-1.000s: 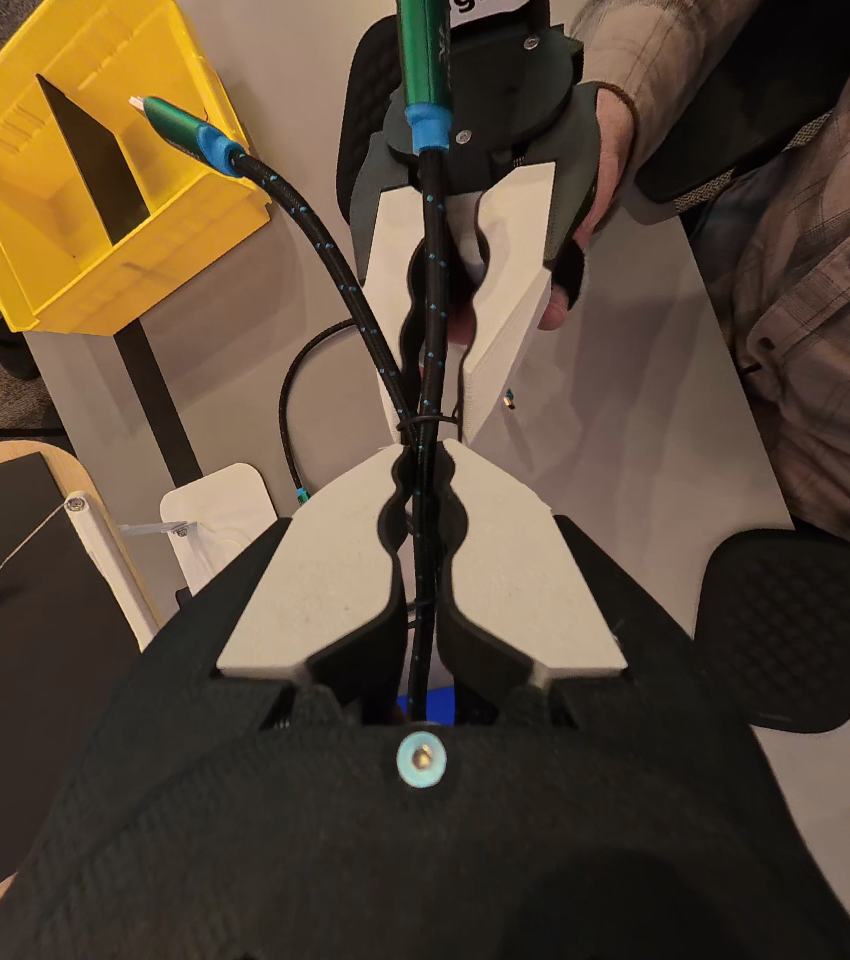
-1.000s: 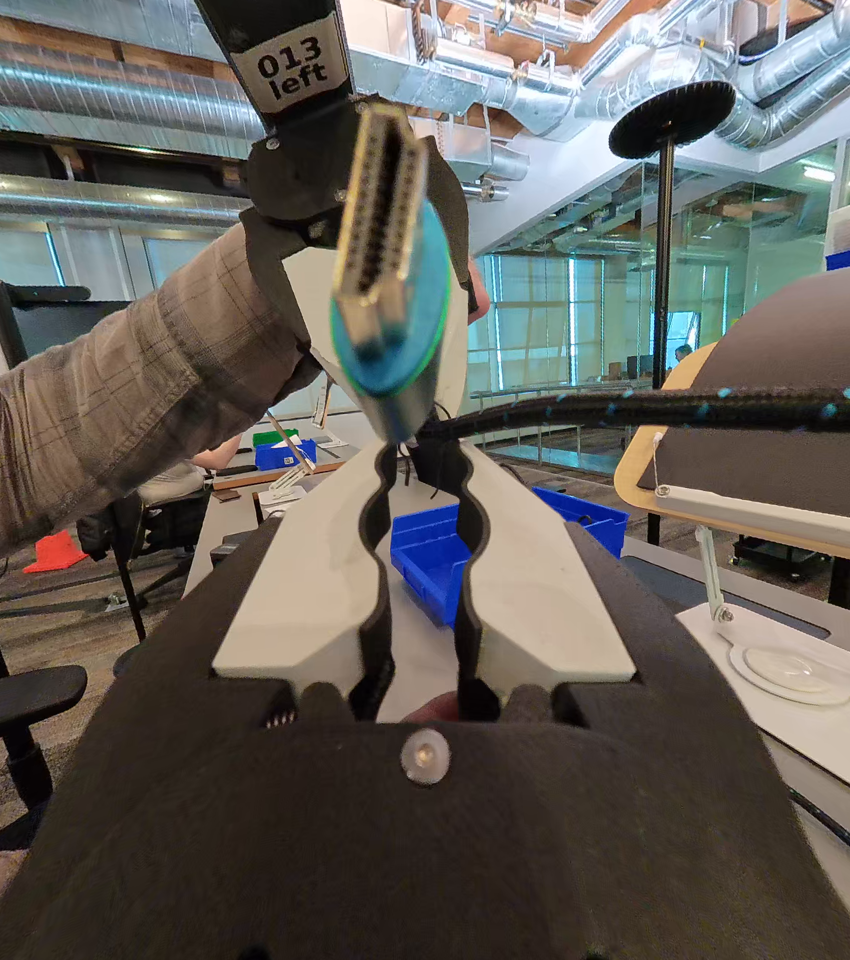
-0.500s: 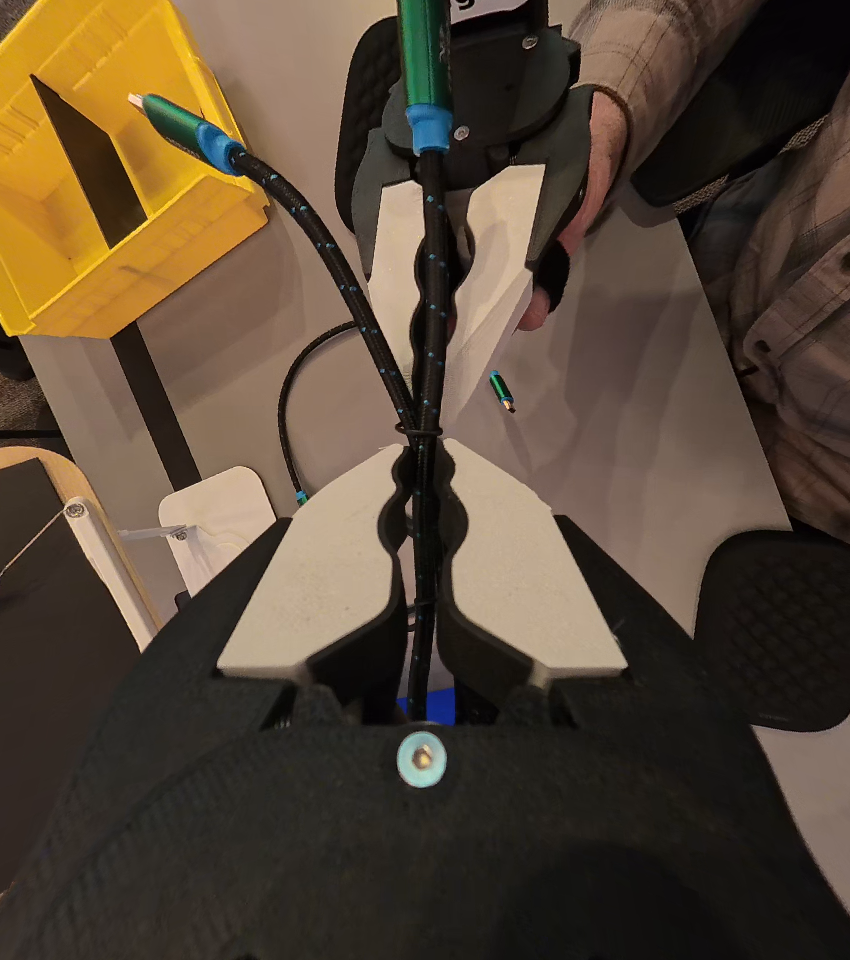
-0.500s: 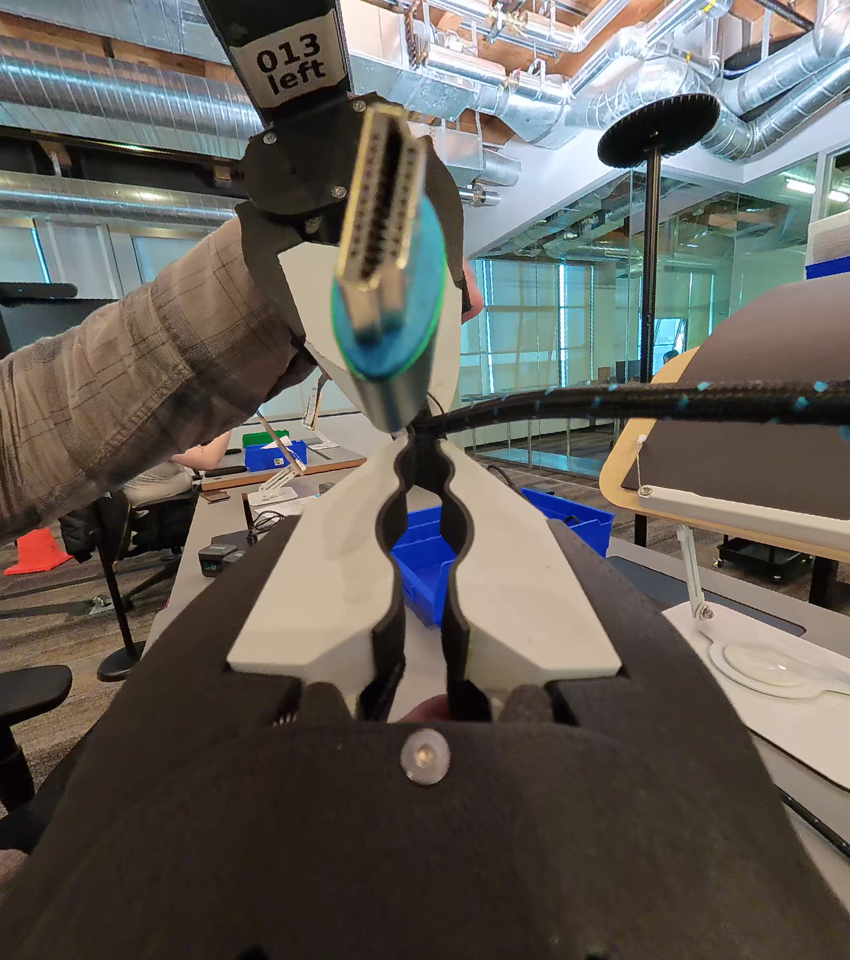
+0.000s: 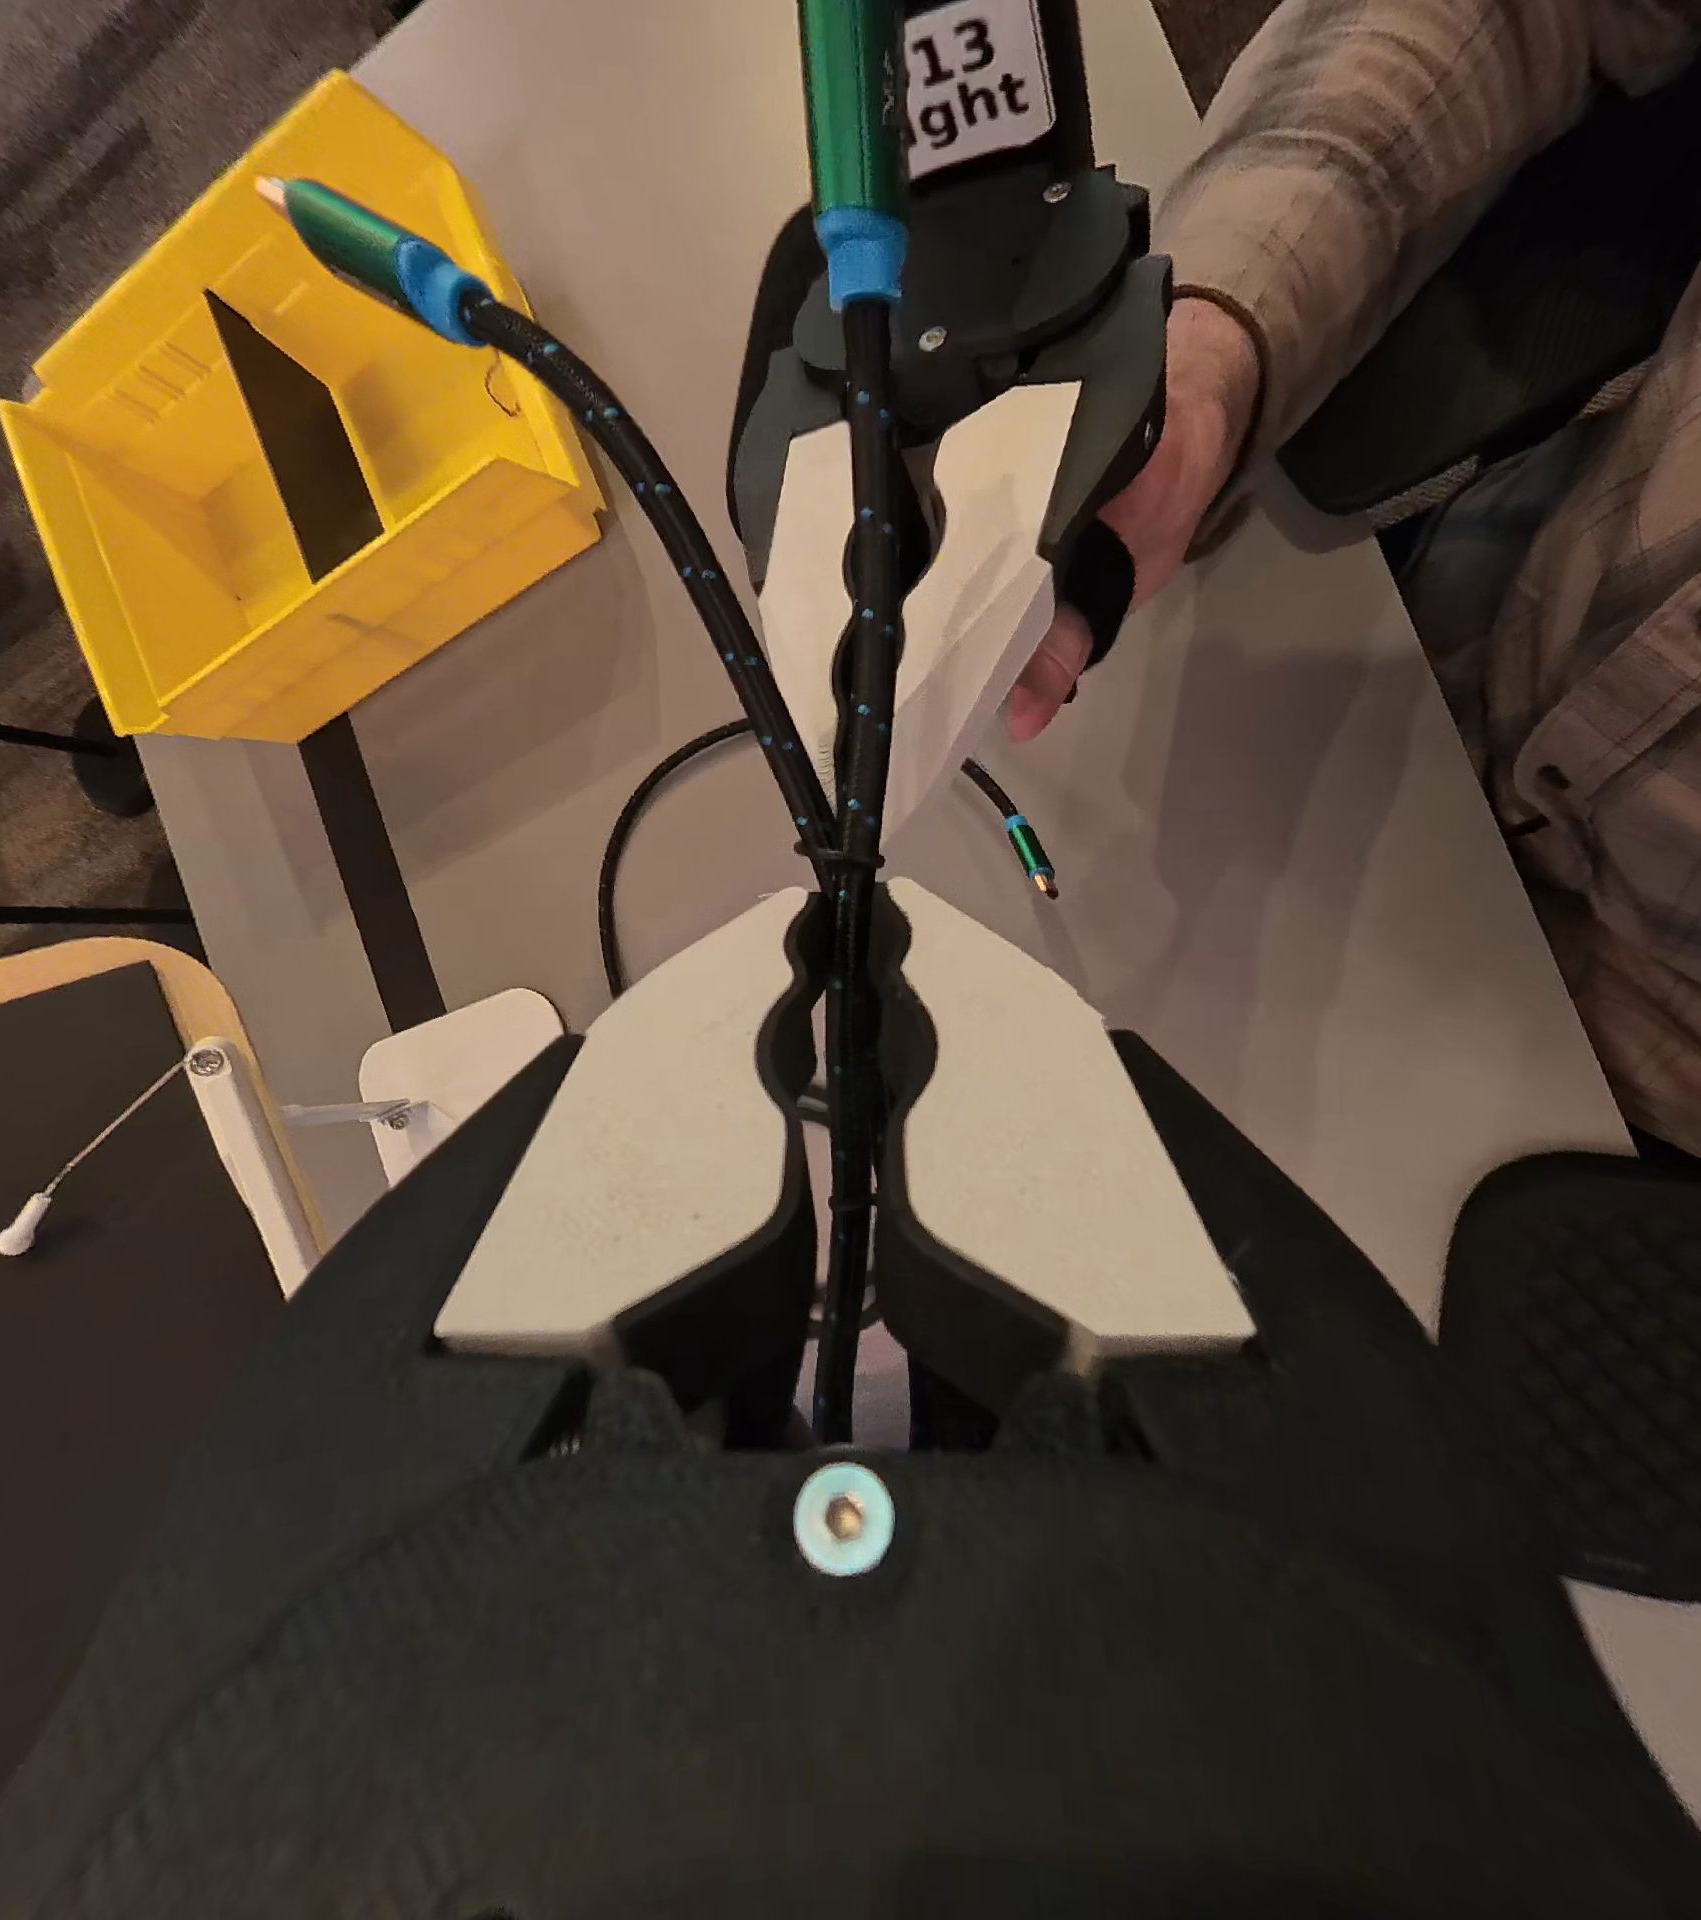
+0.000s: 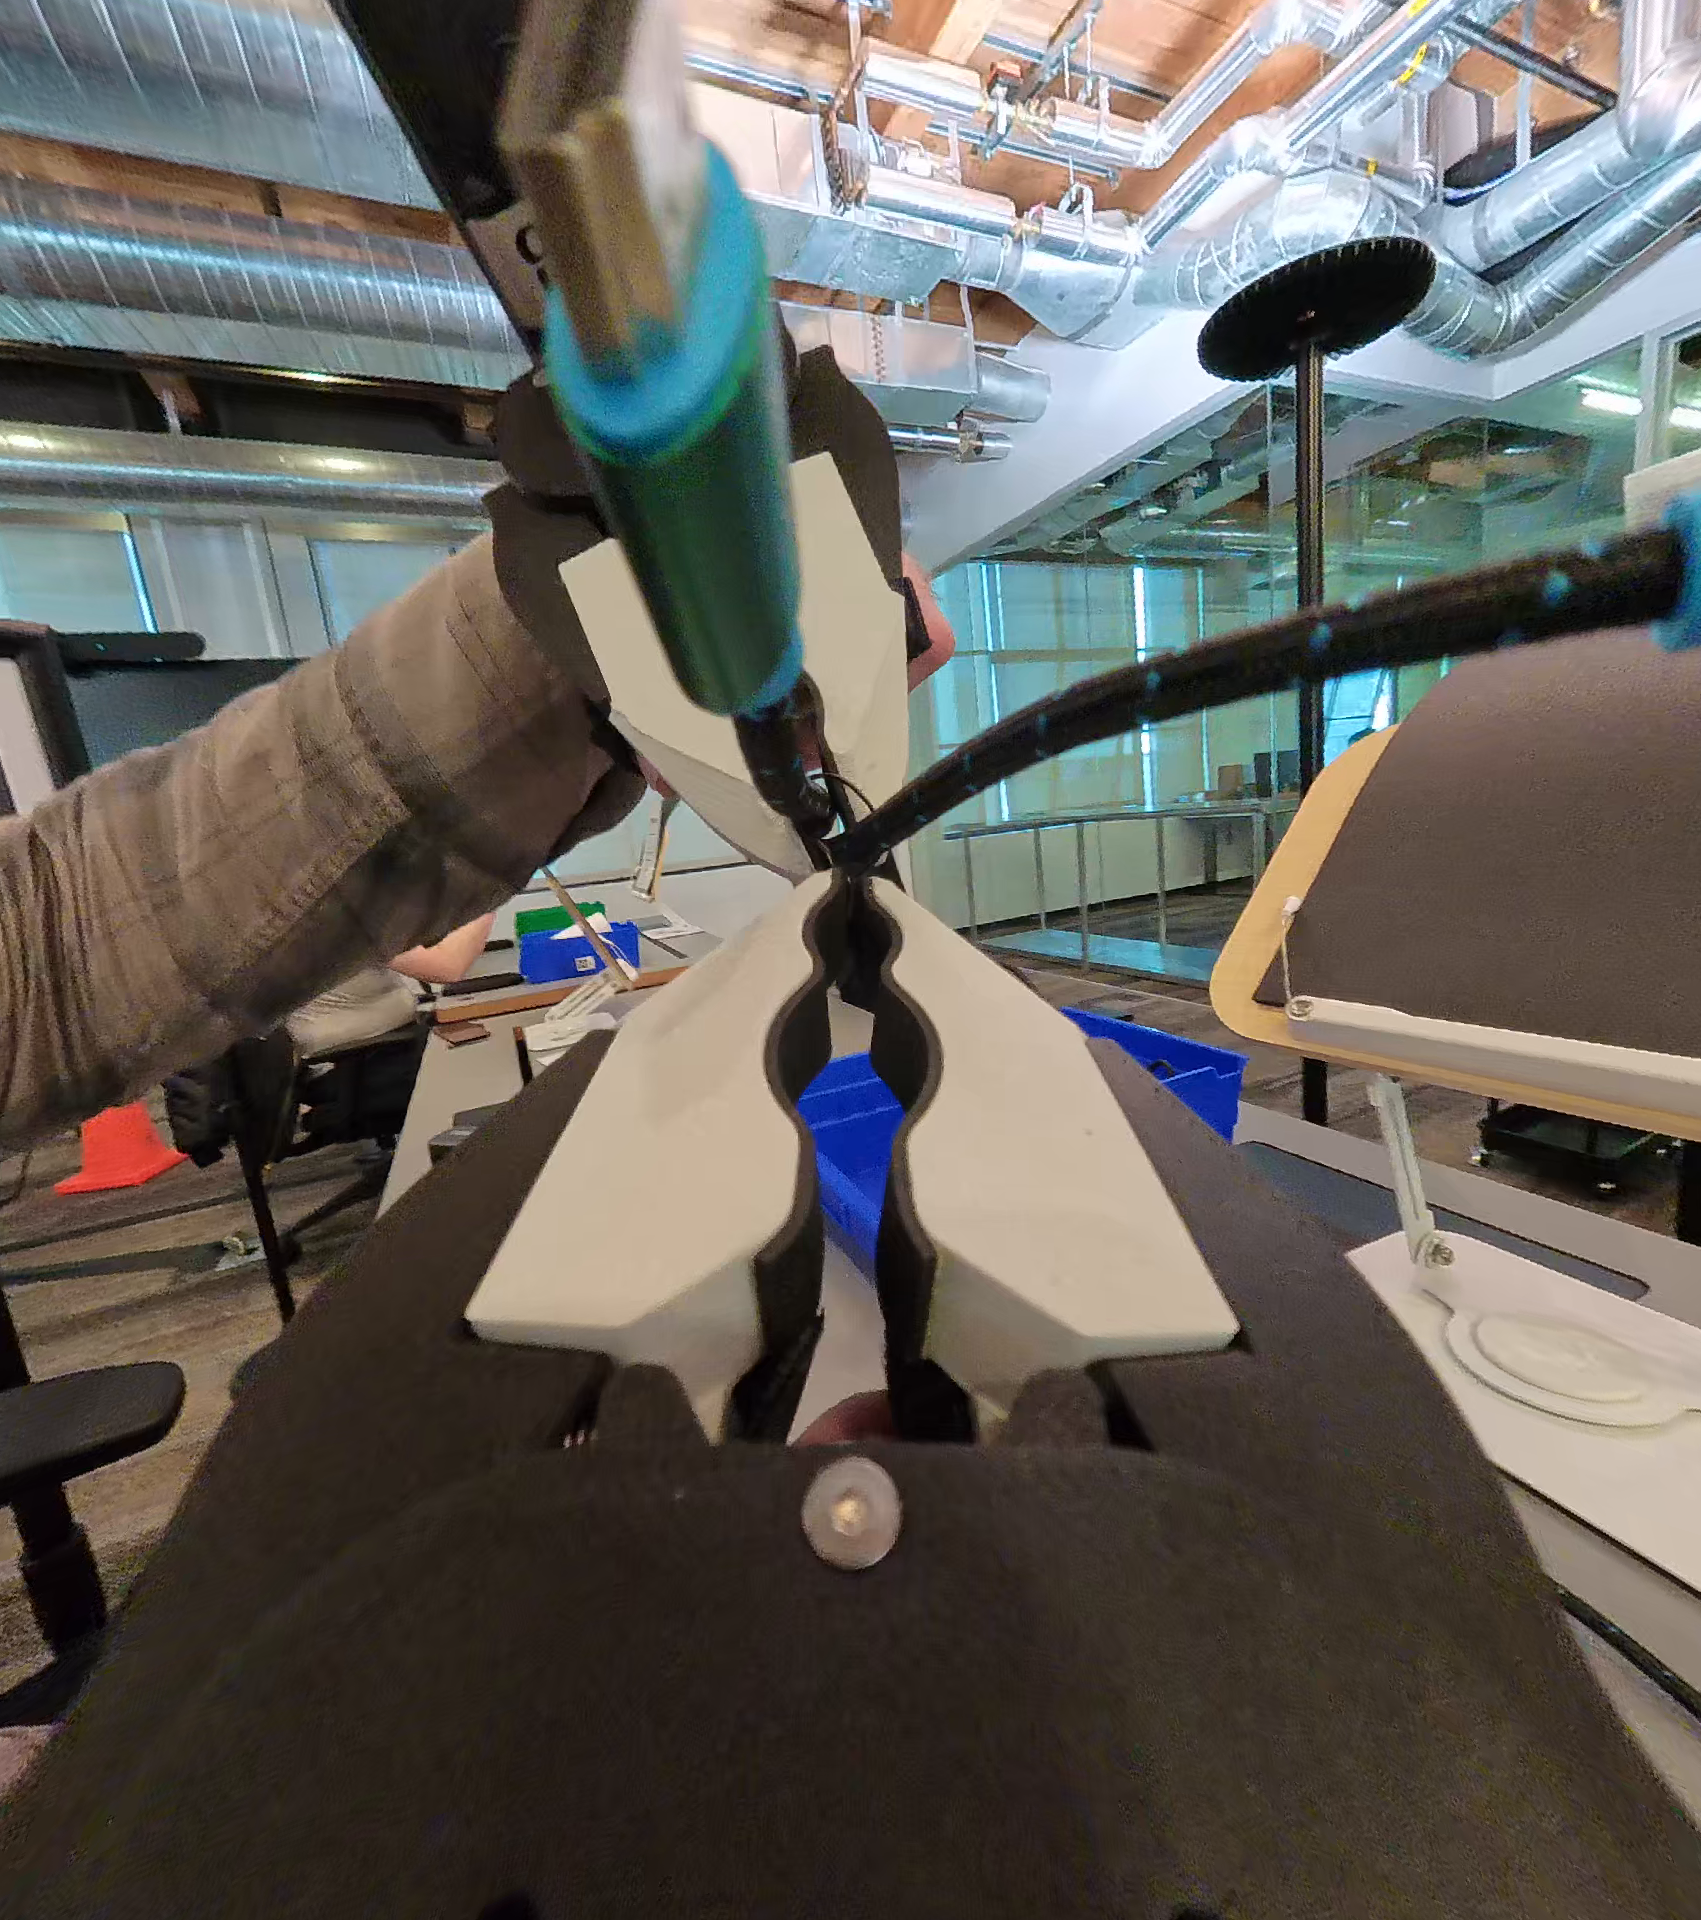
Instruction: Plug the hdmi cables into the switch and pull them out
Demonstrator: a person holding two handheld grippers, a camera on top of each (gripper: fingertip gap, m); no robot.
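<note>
Holding a bundle of black braided cables (image 5: pixel 851 1091) between them, both grippers are up in the air above a pale table (image 5: pixel 1293 935).

- Left gripper (image 5: pixel 844 906): pressed together on the cables just below a thin tie (image 5: pixel 841 855) that binds them.
- Right gripper (image 6: pixel 843 894): tips closed at the same tie, pinching the cables from the opposite side; the two tools meet nearly tip to tip.
- Plugs: one green plug with a blue collar (image 5: pixel 851 145) stands straight up past the right gripper; a second (image 5: pixel 358 244) arcs out toward the yellow bin. A third, smaller plug (image 5: pixel 1031 854) lies on the table.
- Switch: not visible in either view.
- Progress, as judged: nothing is plugged in yet; all visible plugs are free. Separating the cables, the inserting and the pulling out all remain.

Containers:
- Yellow bin (image 5: pixel 202 623), at the table's far corner: divided by a dark partition; both compartments look empty.
- Blue bin (image 6: pixel 1168 1081), beyond the right gripper: contents hidden.
- Small blue and green boxes (image 6: pixel 565 940) on a distant desk: too small to tell.
</note>
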